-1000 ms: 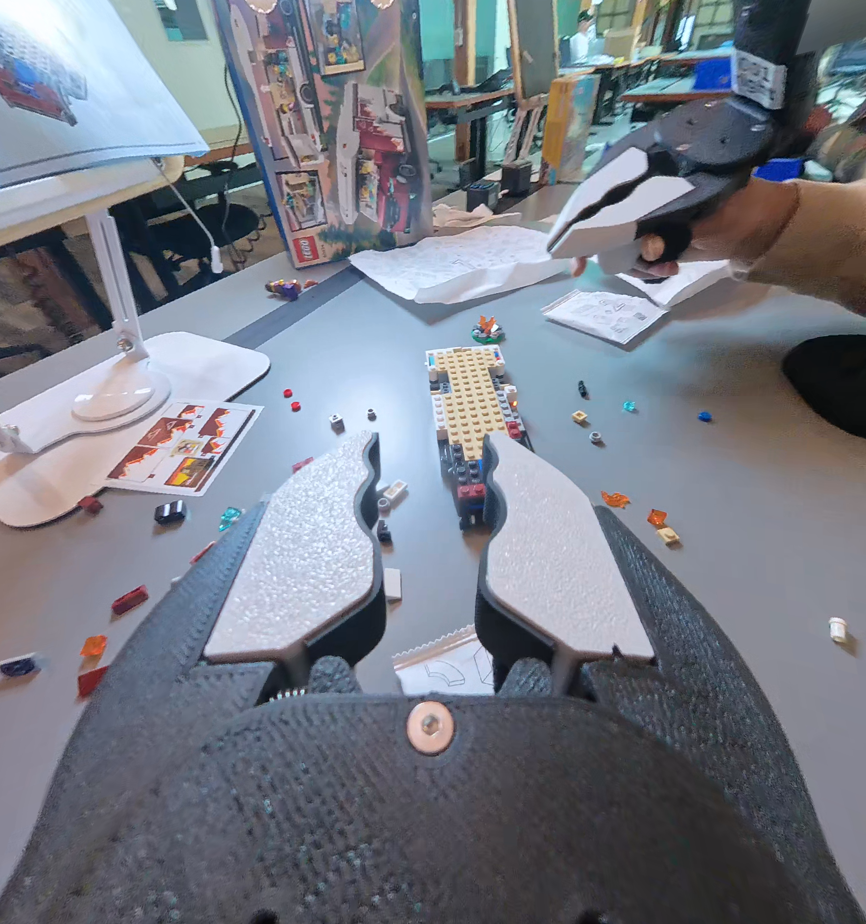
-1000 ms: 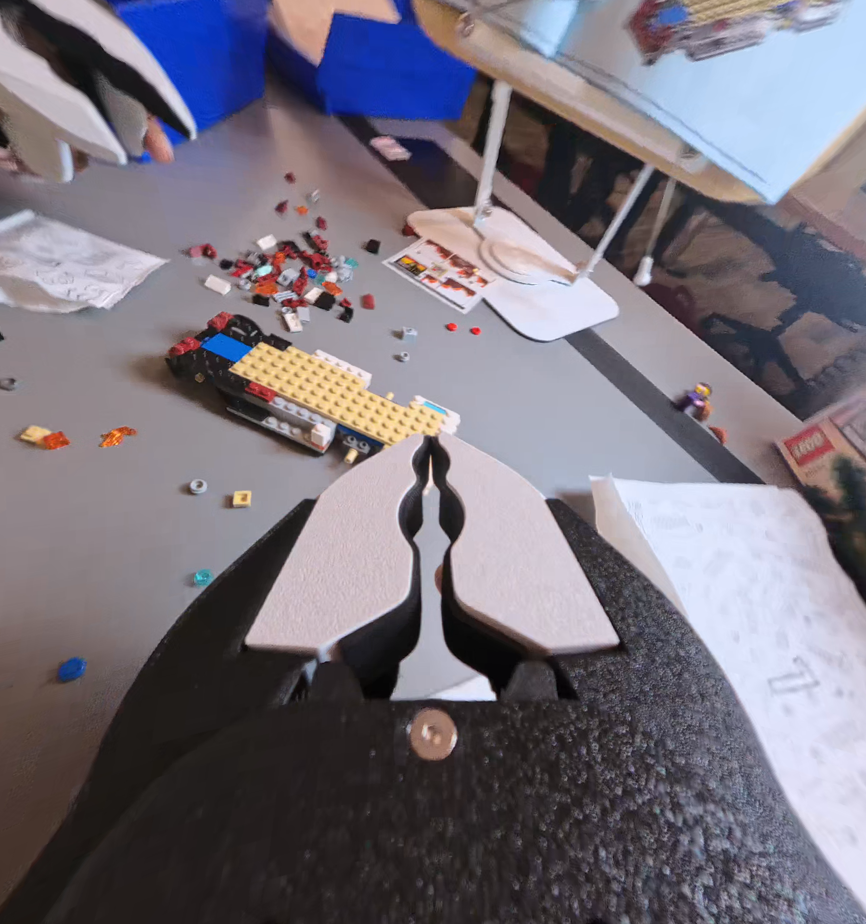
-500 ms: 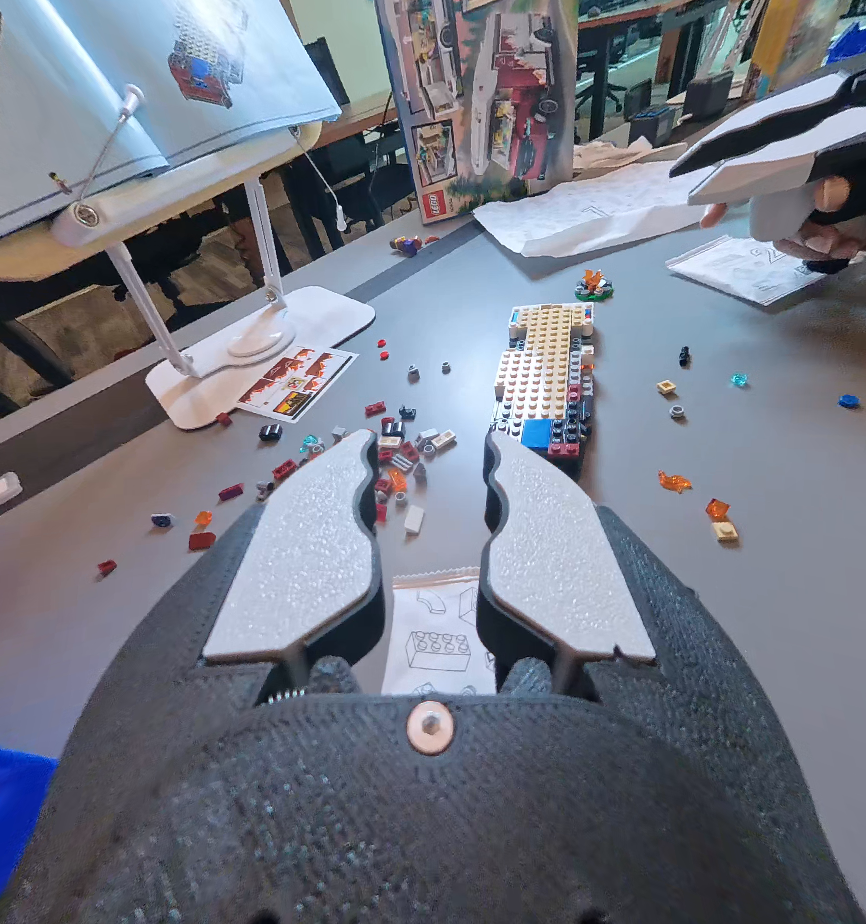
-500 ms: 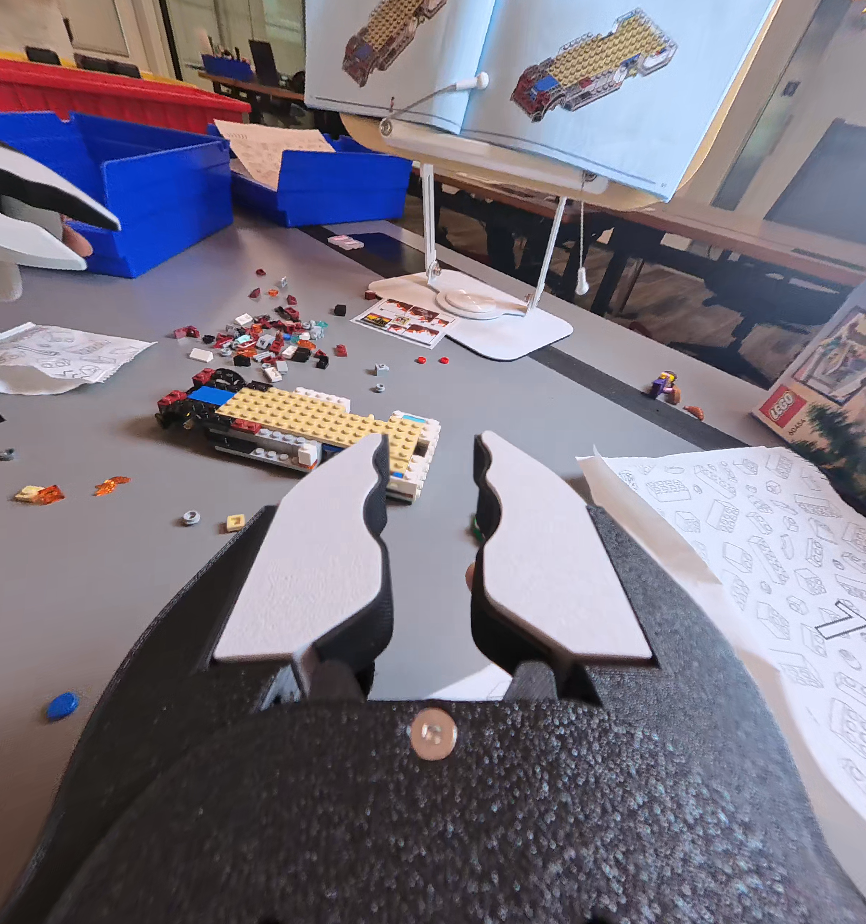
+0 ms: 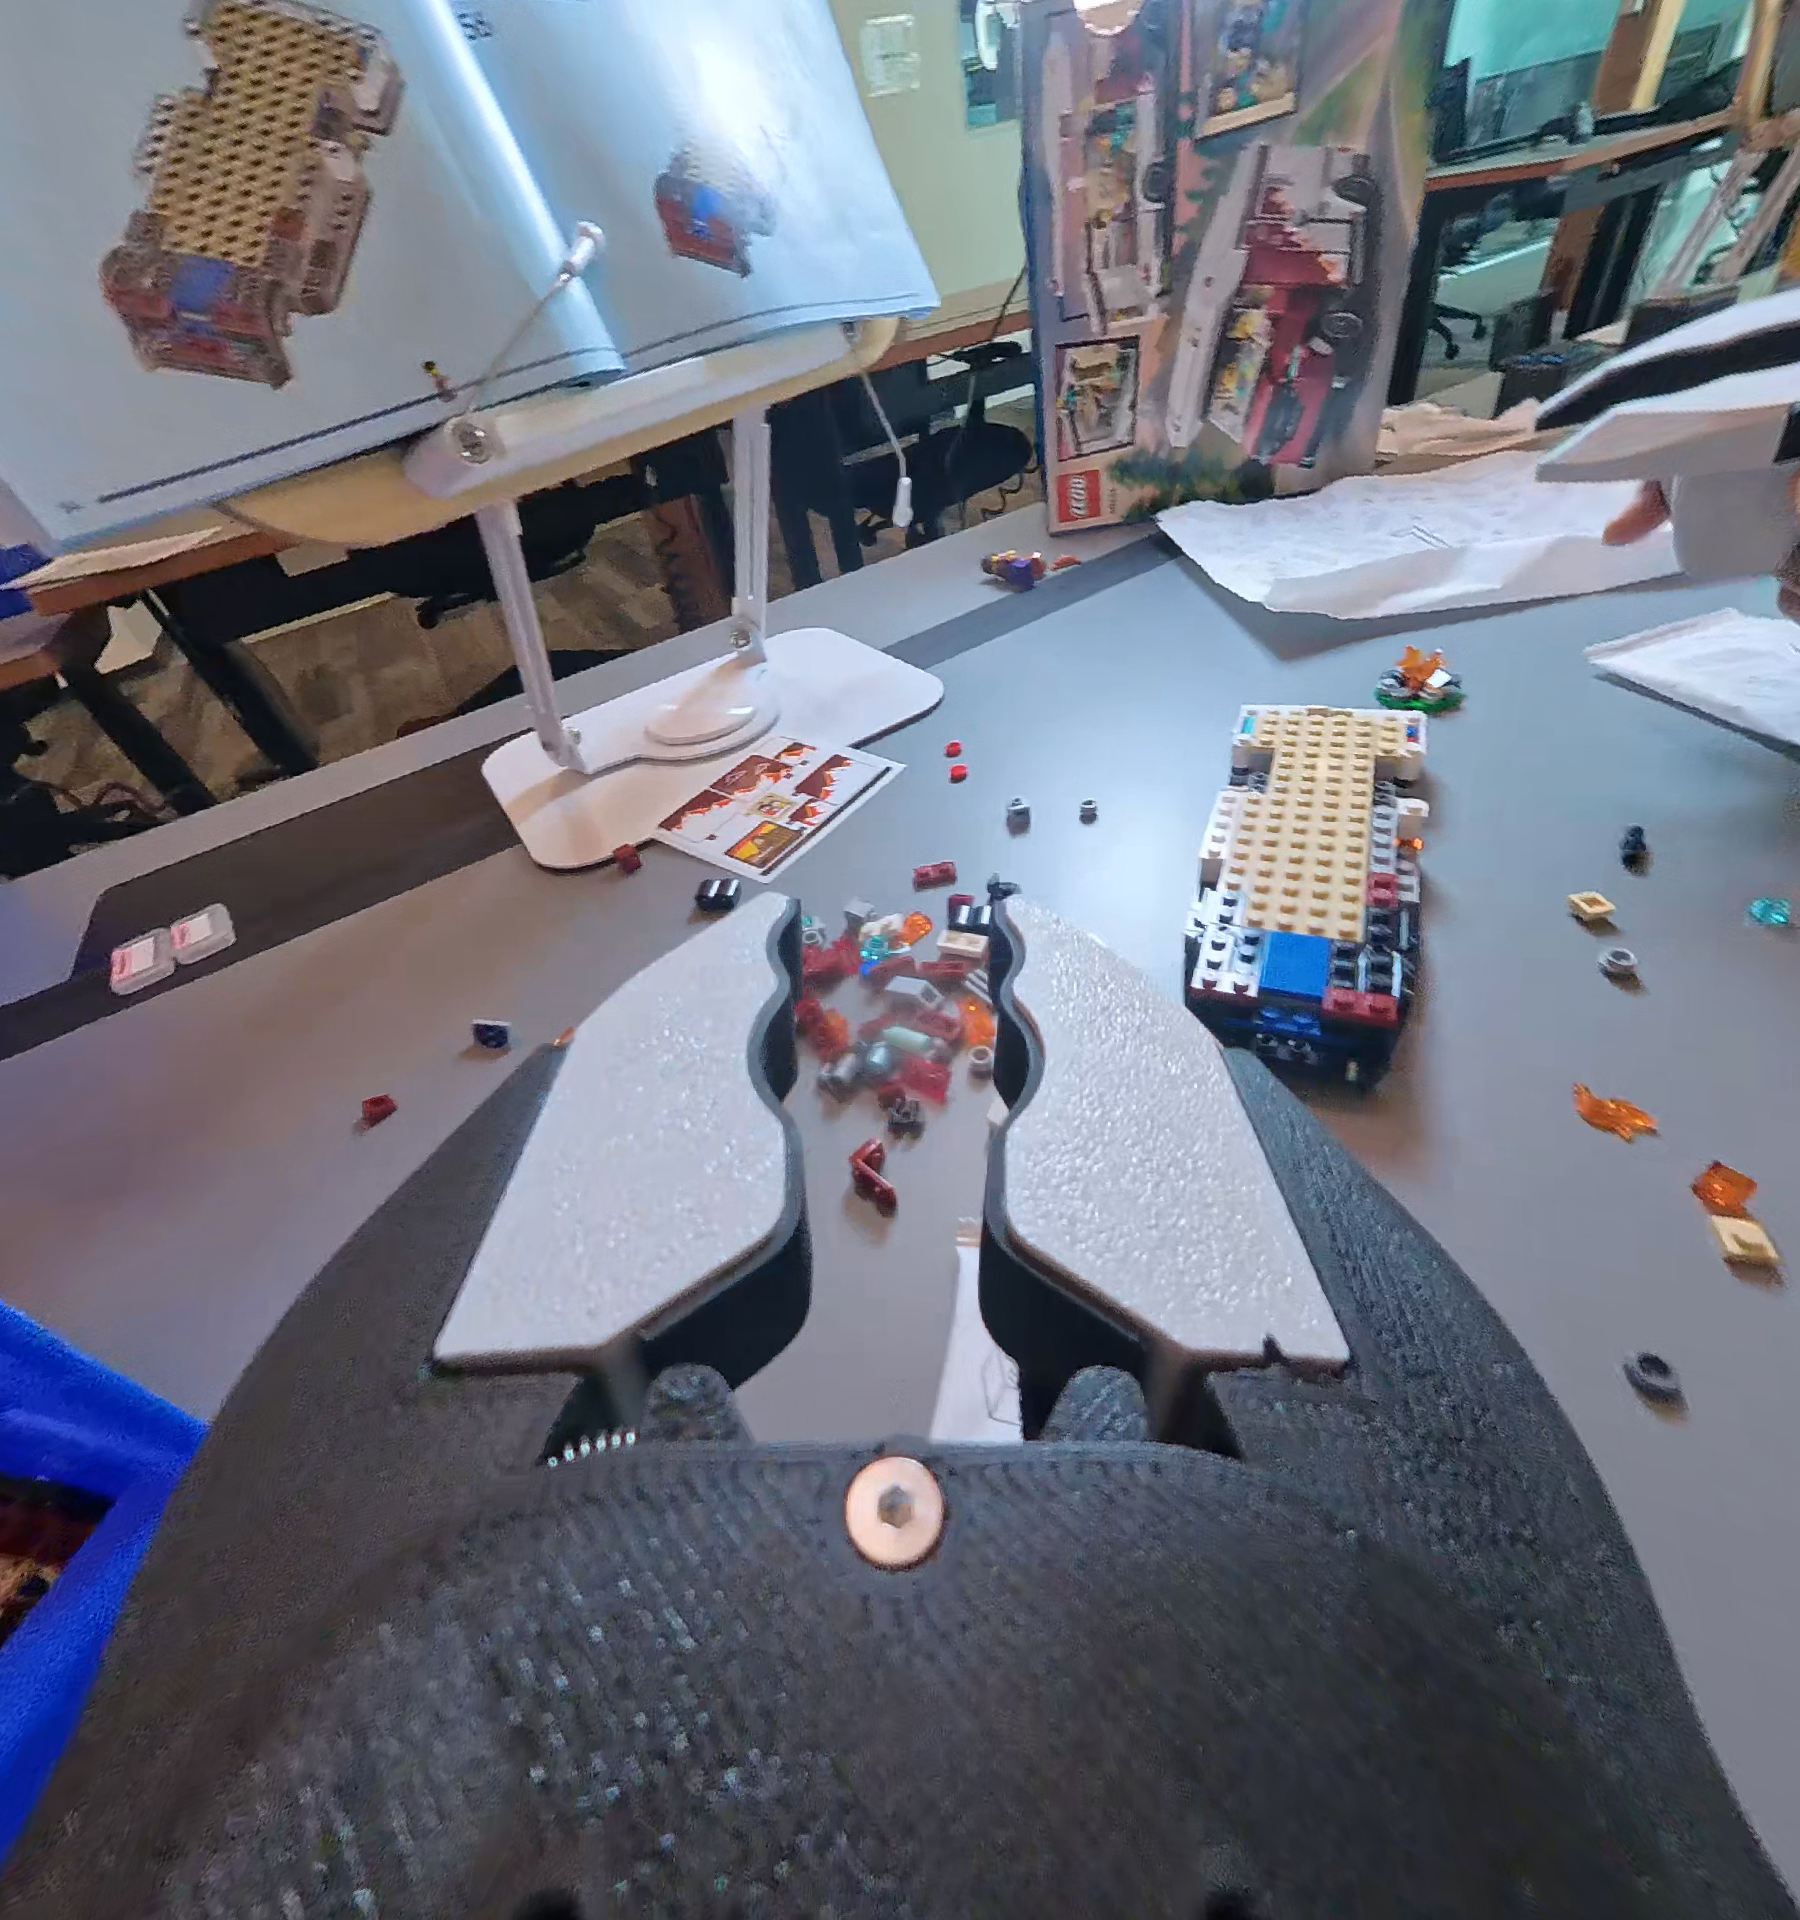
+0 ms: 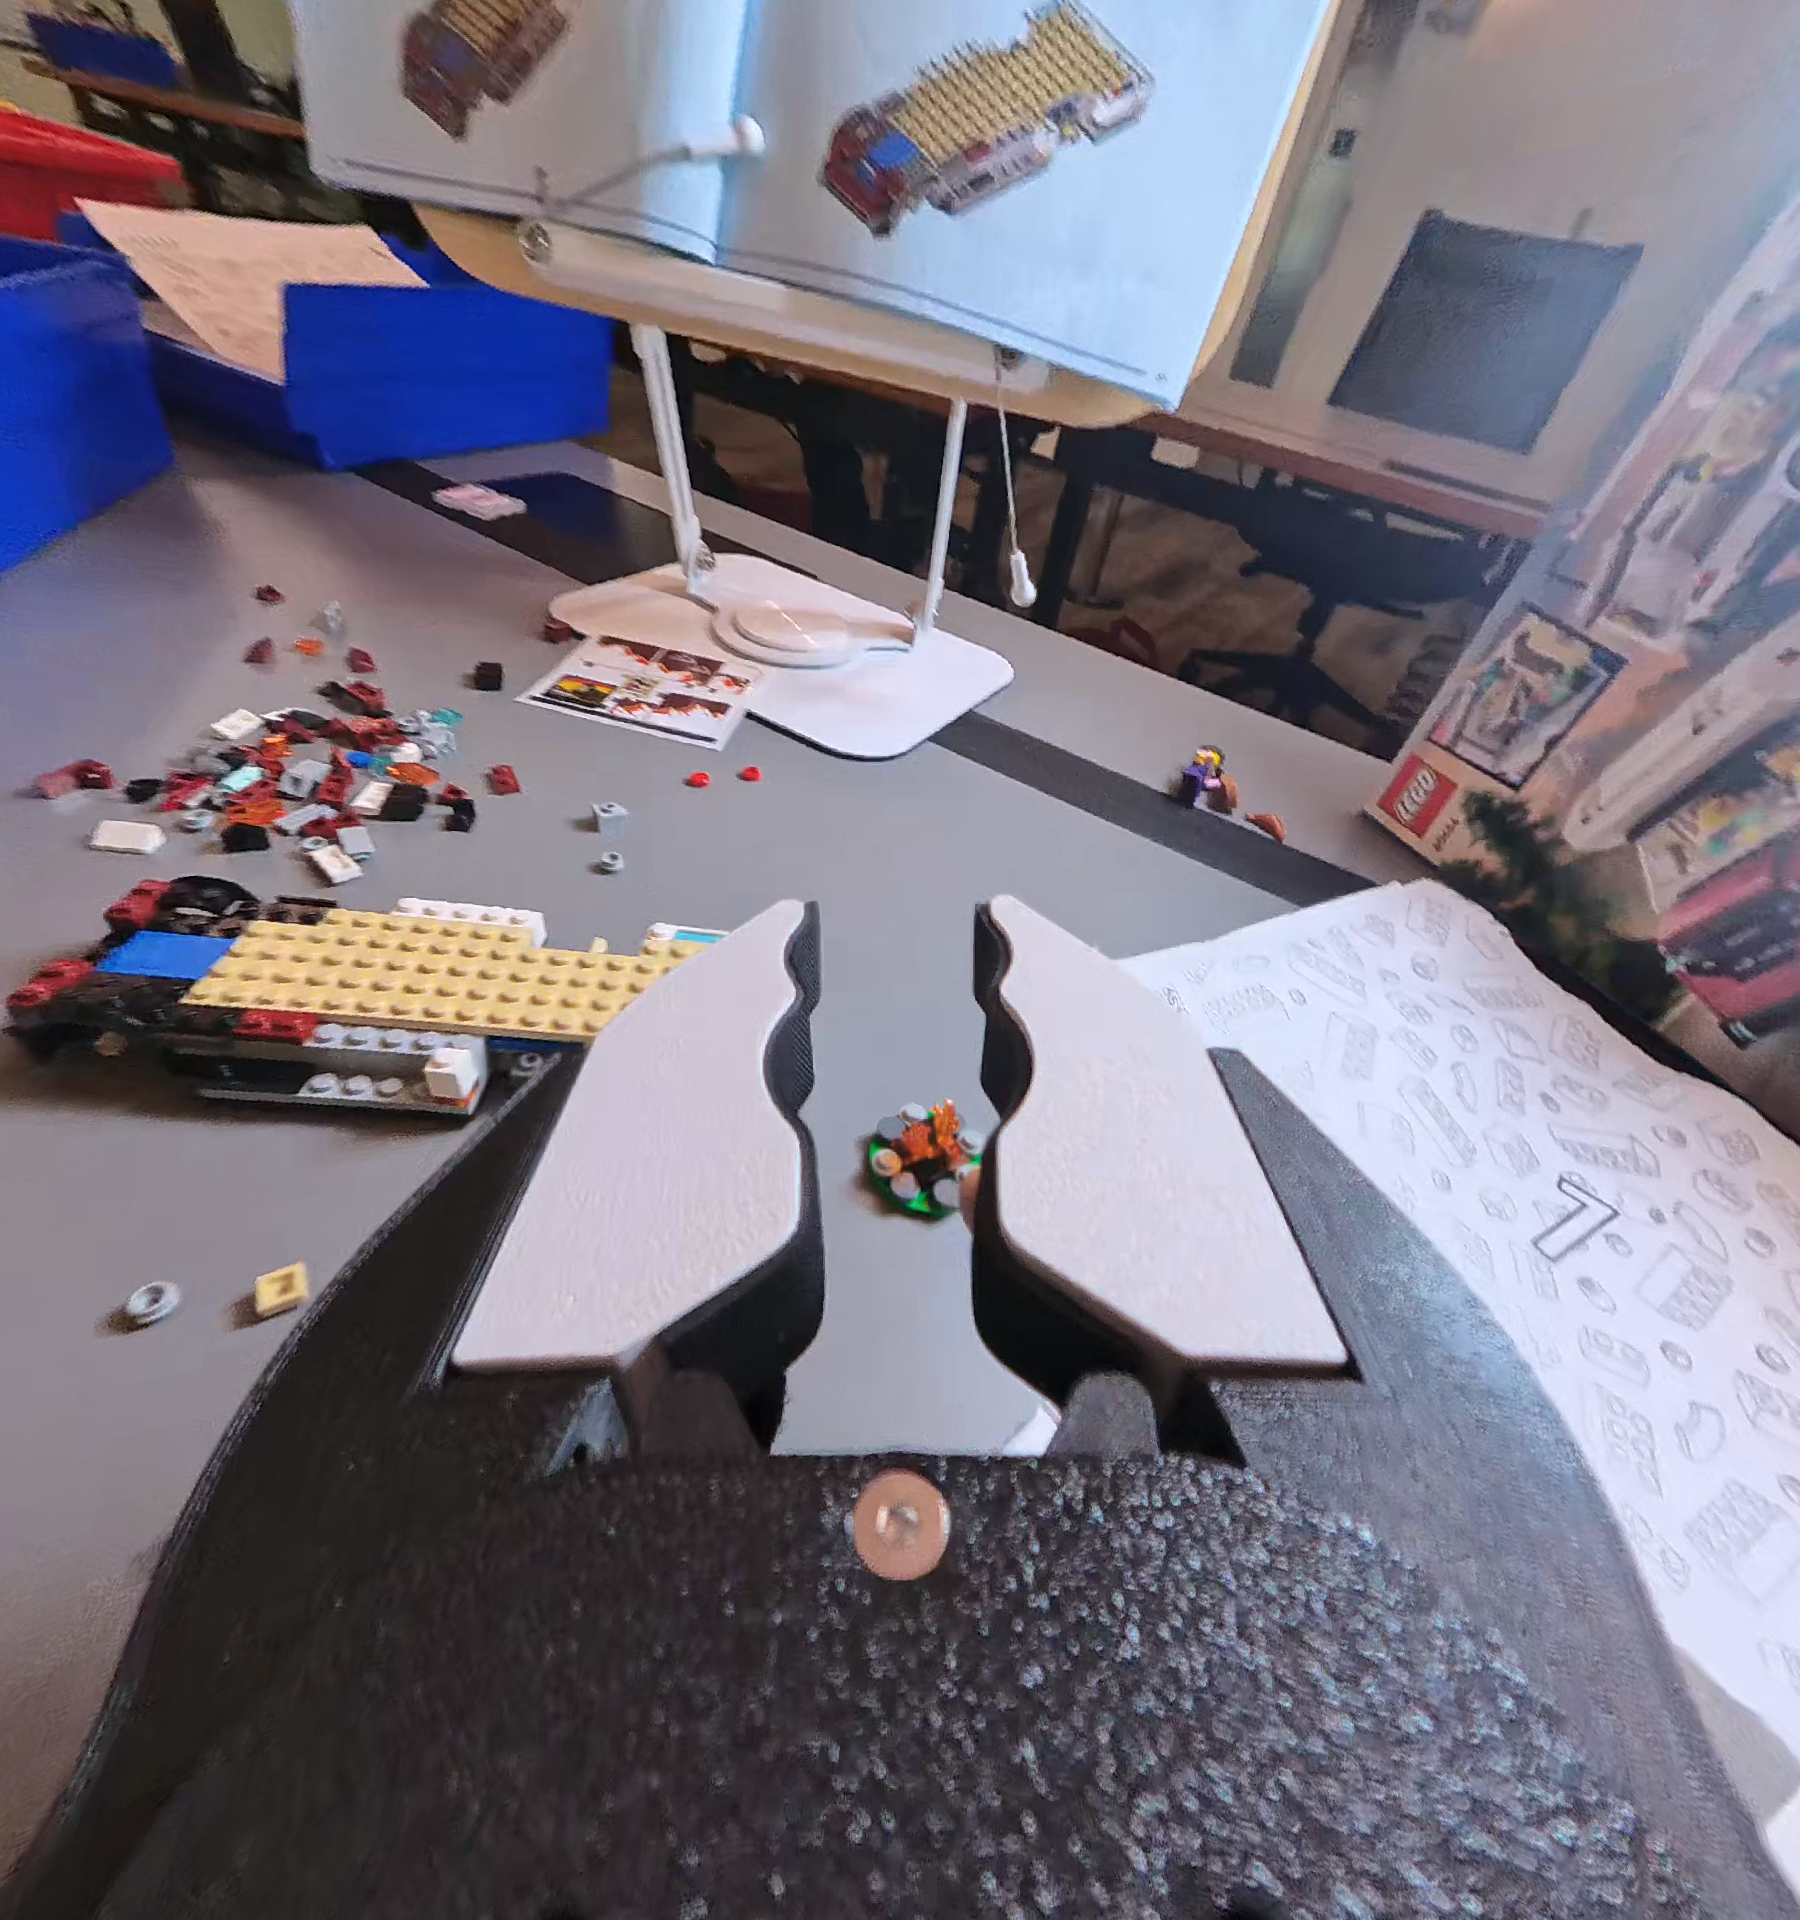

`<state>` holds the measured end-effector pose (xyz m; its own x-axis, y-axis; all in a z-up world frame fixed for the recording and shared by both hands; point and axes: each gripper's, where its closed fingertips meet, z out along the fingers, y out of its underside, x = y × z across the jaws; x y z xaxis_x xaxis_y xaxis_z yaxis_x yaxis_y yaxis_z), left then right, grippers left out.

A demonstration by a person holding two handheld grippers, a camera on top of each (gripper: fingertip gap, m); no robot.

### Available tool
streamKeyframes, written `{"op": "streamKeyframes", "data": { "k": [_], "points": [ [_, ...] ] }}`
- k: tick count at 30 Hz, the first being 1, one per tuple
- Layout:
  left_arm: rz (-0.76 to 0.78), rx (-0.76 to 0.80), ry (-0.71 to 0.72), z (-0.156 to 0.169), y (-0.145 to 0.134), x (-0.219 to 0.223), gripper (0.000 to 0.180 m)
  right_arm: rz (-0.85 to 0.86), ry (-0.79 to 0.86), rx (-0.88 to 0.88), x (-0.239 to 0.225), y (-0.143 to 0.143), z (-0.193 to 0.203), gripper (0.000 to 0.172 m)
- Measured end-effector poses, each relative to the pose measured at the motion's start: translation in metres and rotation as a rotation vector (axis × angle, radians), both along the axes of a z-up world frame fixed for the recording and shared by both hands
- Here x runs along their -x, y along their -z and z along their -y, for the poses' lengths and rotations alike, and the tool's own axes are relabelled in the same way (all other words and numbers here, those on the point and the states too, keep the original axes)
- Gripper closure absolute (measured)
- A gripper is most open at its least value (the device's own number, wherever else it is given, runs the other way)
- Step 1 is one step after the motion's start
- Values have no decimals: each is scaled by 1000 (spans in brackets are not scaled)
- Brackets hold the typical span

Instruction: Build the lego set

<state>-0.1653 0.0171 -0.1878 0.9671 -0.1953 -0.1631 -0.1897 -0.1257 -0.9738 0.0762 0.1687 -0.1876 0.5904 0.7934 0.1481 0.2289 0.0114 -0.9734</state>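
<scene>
Two grippers are hanging over the grey surface [image 5: 252,1174], both with fingers apart and nothing held. Since a moment ago my left gripper [image 5: 896,914] has been swinging off the brick model [image 5: 1306,894], now at two o'clock, onto the loose brick pile [image 5: 891,1023]. My right gripper [image 6: 896,914], pinched together a second back, is spreading above the small green campfire piece [image 6: 922,1153]. Open room is lying at twelve o'clock; the printed paper sheet [image 6: 1498,1143] is crowding three o'clock.
</scene>
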Motion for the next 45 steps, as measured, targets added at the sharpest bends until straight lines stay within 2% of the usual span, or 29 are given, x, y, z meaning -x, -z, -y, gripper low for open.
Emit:
{"op": "streamKeyframes", "data": {
  "k": [3, 10, 13, 17, 26, 34, 45],
  "points": [
    [46, 10, -37, -15, -3, 15, 148, 3, 56, 44, 5, 5, -11, 144],
    [-22, -65, -93, -56, -28, 31, 157, 27, 111, 72, 29, 6, -28, 147],
    [-23, -79, -107, -66, -21, 34, 161, 46, 124, 81, 32, 12, -30, 149],
    [3, -29, -103, -63, -3, 34, 167, 72, 138, 106, 31, 26, -30, 153],
    [39, 12, -124, -60, 5, 42, 180, 98, 146, 80, 29, 31, -27, 158],
    [54, 26, -153, -59, 7, 50, 180, 96, 156, 35, 28, 28, -23, 172],
    [1, 46, -156, -58, 11, 45, 180, 112, 176, 24, 31, 27, -17, 171]
  ]
}}
